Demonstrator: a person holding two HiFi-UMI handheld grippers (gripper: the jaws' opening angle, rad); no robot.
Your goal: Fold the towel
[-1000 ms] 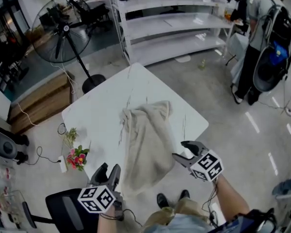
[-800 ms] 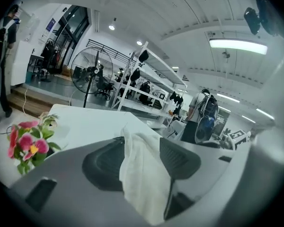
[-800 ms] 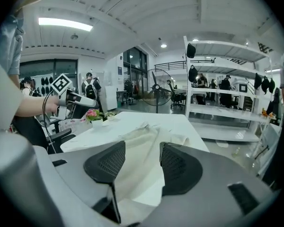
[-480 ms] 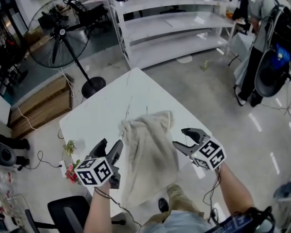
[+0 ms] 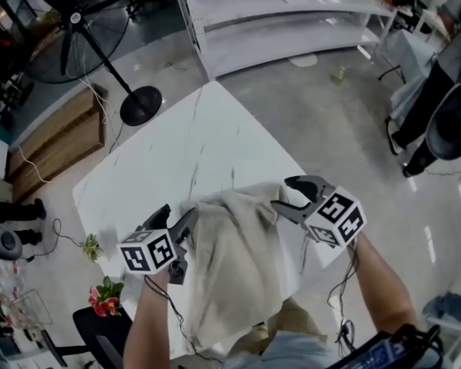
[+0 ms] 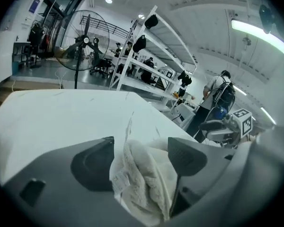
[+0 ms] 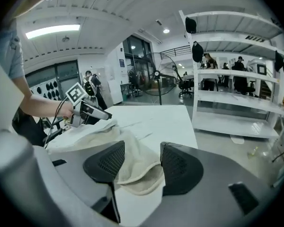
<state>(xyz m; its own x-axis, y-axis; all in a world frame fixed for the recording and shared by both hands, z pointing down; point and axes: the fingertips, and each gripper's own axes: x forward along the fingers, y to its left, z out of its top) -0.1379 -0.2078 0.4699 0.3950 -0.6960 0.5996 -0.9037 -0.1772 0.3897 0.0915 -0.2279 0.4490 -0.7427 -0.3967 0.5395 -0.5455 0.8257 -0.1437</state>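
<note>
The rumpled beige towel (image 5: 238, 271) sits on the tabletop (image 5: 188, 141), its corners loose inside my left tongs (image 5: 177, 217), just opening wider, and my gaping right tongs (image 5: 282, 193).

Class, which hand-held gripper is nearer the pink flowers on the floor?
Left. The left hand-held gripper, its jaws just opening wider with the towel between them, hangs at the table edge nearest the flowers; the right hand-held gripper is beyond the towel, at the opposite edge.

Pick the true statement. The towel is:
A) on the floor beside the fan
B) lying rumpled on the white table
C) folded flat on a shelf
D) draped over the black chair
B: in the head view the towel lies bunched and creased on the white table, not on a shelf, the floor or the chair.
</note>
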